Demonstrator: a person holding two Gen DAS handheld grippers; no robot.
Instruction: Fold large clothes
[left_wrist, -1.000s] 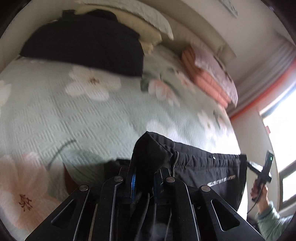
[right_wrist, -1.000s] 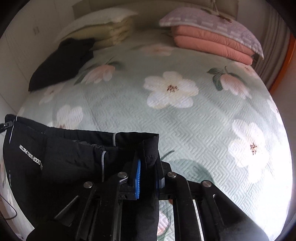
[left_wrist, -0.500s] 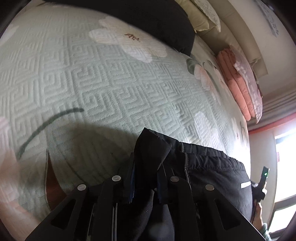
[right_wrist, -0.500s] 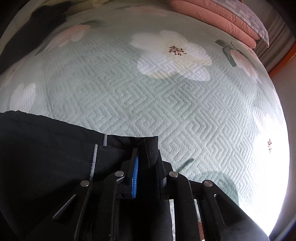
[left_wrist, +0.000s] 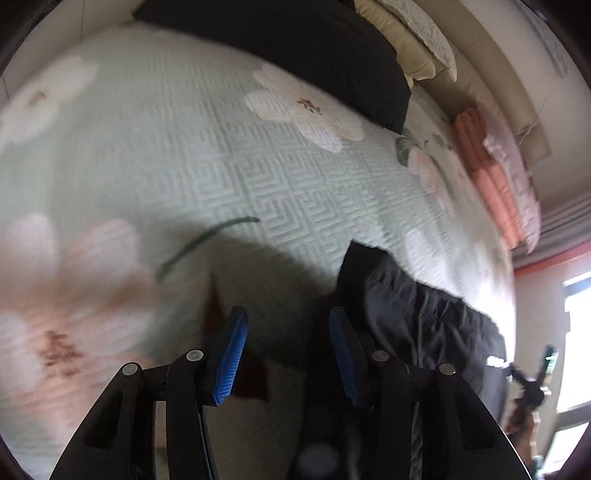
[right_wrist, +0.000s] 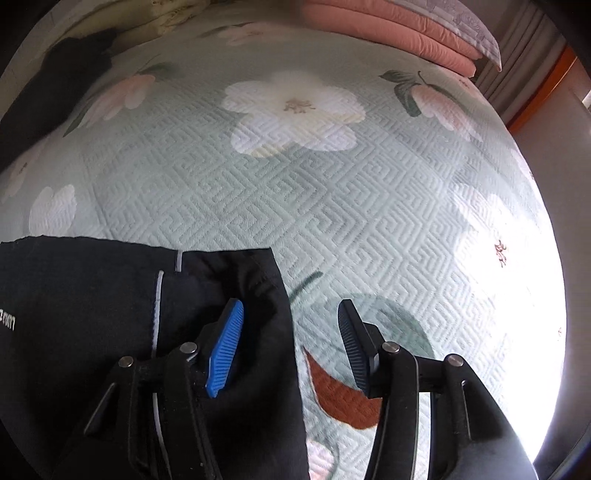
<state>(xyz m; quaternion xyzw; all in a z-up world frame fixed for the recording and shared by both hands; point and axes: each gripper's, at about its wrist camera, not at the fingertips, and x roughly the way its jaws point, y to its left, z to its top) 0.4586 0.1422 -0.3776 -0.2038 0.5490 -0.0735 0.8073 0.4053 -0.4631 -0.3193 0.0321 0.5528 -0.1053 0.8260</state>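
I see my left gripper (left_wrist: 286, 350) with its blue pads (left_wrist: 231, 354) wide apart — nothing is between them. The black pants (left_wrist: 424, 317) lie just to the right of it, on the green bedspread (left_wrist: 221, 177) with big flowers. The right pad sits close to the edge of the pants, but I cannot tell if it touches. One corner of the pants sticks up a little. This view is blurry.

My right gripper (right_wrist: 290, 339) is spread apart too, with nothing in it. Its left pad (right_wrist: 225, 350) hangs over the pants (right_wrist: 92, 314), and its right pad is over the bedspread (right_wrist: 332, 192). The edge of the pants runs between the two pads. The pants lie flat at the near left here, with a thin grey stripe (right_wrist: 159, 291) and small white letters.

Far away on the left is a dark heap (left_wrist: 295, 44) of cloth. Next to it are cream pillows (left_wrist: 417, 44). On the far right is a stack of pink blankets (right_wrist: 388, 29) with a pale one on top. In the left view I can also see the other gripper, small and blurry, at the right edge by a bright window (left_wrist: 576, 350).
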